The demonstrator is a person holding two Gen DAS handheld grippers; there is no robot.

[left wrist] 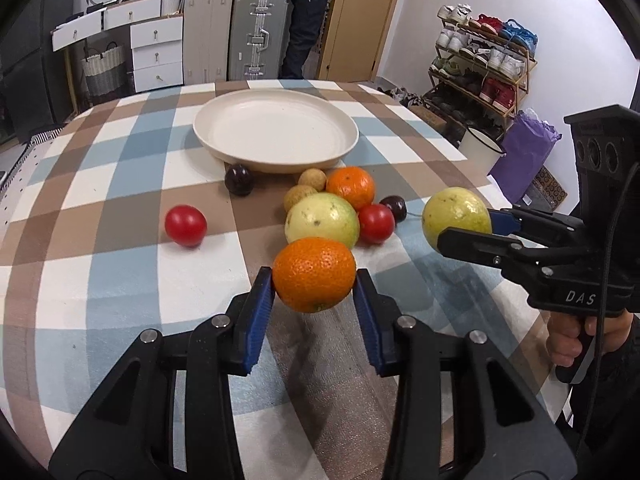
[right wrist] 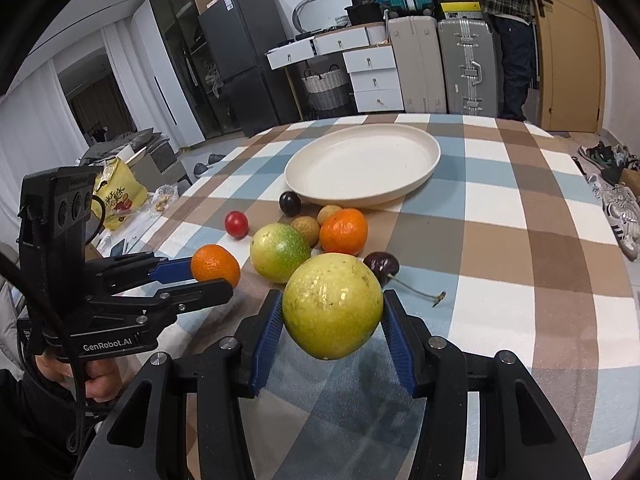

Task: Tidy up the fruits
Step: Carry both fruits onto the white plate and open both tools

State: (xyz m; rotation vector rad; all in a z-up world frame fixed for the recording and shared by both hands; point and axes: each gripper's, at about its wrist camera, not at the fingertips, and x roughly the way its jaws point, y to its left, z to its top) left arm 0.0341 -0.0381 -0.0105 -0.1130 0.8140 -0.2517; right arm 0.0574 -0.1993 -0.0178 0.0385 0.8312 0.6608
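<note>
On the checked tablecloth, a lone tomato lies at the left, then the left gripper clamps an orange clear of the cloth. Beyond it a dark plum, two longans, a guava, another orange and a tomato crowd the empty cream plate's near rim. Rightmost, the right gripper pinches a yellow-green guava, aloft.

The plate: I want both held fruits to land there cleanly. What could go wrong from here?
1. The orange in the left gripper and the guava in the right gripper are round and pinched at their sides only; either might slip.
2. The plate is shallow, so released fruit may roll off.
3. Loose fruit lies before it; low passes could knock it.
</note>
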